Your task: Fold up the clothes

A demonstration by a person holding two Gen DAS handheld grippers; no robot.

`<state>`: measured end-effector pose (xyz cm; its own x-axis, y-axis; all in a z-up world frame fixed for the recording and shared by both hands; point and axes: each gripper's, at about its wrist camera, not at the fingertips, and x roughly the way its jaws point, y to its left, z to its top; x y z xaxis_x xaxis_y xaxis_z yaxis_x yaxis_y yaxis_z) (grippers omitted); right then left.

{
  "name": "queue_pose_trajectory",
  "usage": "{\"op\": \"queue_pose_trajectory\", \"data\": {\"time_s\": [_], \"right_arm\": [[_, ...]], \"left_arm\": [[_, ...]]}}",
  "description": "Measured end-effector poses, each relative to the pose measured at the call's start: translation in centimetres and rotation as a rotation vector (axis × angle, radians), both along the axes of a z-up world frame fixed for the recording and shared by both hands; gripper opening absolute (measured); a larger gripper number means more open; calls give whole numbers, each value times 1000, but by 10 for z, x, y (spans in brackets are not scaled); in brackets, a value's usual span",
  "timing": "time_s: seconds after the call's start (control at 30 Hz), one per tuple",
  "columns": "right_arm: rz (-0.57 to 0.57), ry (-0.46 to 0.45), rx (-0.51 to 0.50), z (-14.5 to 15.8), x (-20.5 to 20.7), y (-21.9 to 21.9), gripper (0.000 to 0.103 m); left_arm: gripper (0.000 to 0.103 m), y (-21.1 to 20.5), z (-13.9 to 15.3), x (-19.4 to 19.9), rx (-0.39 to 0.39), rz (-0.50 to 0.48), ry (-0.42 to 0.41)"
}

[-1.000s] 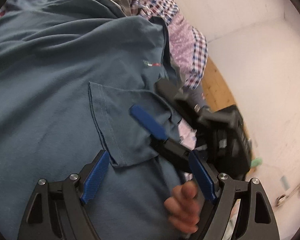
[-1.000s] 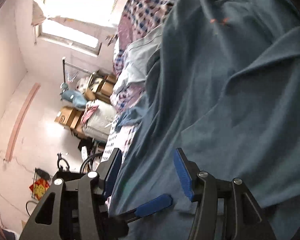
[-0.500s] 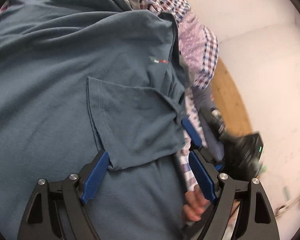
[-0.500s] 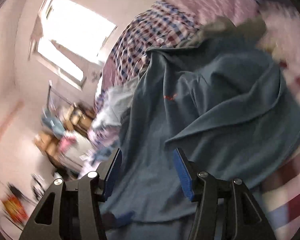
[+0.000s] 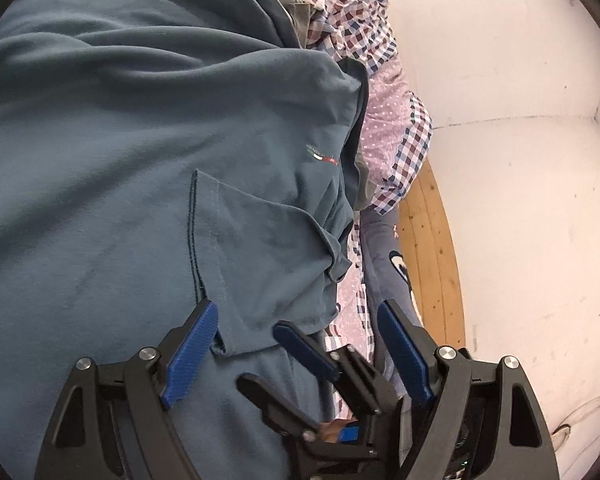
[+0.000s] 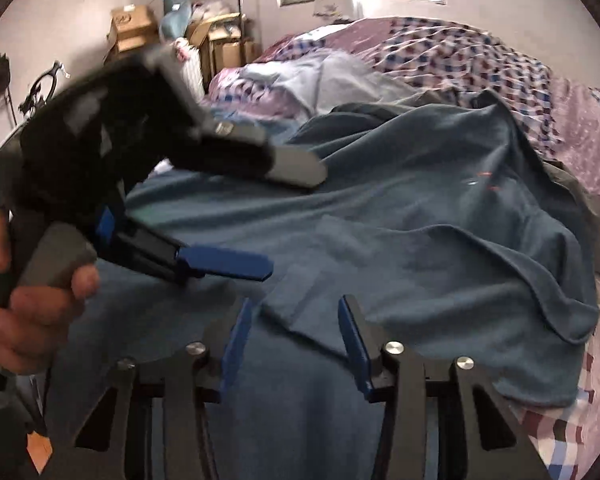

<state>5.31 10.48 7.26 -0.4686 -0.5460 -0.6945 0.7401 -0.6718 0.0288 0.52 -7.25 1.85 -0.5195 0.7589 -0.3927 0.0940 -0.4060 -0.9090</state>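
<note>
A teal-blue T-shirt (image 5: pixel 132 168) lies spread over the bed, with one short sleeve (image 5: pixel 260 264) folded in across its chest below a small logo. My left gripper (image 5: pixel 300 340) hovers open just above the sleeve's hem, holding nothing. The right gripper (image 5: pixel 260 356) shows between those fingers, low by the shirt's side edge, also open. In the right wrist view the T-shirt (image 6: pixel 420 240) fills the middle, and my right gripper (image 6: pixel 296 336) stands open over its near part. The left gripper (image 6: pixel 294 220) hangs at the left, held by a hand (image 6: pixel 28 312).
Checked and pink dotted bedding (image 5: pixel 384 128) lies under the shirt, with a grey-blue garment (image 5: pixel 384 264) by the wooden bed frame (image 5: pixel 436 248) and white wall. Across the bed lie a pale blue garment (image 6: pixel 332 76) and a grey one (image 6: pixel 580 188). Cardboard boxes (image 6: pixel 132 28) stand beyond.
The right gripper left the folded sleeve and dropped below the left gripper's fingers. Its camera swung round to look across the bed. The left gripper shifted slightly; the shirt stayed put.
</note>
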Motion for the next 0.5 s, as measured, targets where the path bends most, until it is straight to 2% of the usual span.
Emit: {"op": "queue_pose_trajectory", "data": {"time_s": [0.17,0.23,0.27,0.3,0.43,0.47,0.5], "right_arm": [[10,-29,14,-10,-6,-13,46],[22,-32,32,-12,-7,-20,43],[25,-34,43,-14,-7,-22,36],[28,-39,53,-15,-7,-25,21],[8,-34,47,-14,-9,-24,10],[-2,-31,41,-13,-8,-22,4],[-13,-27,29,-10,-8,-20,4]], "left_arm": [[85,-4,-2,1,23,1,-8],[85,-4,-3,1,28,1,-12],[85,-5,-4,0,33,3,-14],[85,-6,-4,1,41,4,-17],[85,-10,-7,1,82,12,-31],[85,-11,-8,1,86,13,-34],[85,-10,-7,1,87,11,-38]]}}
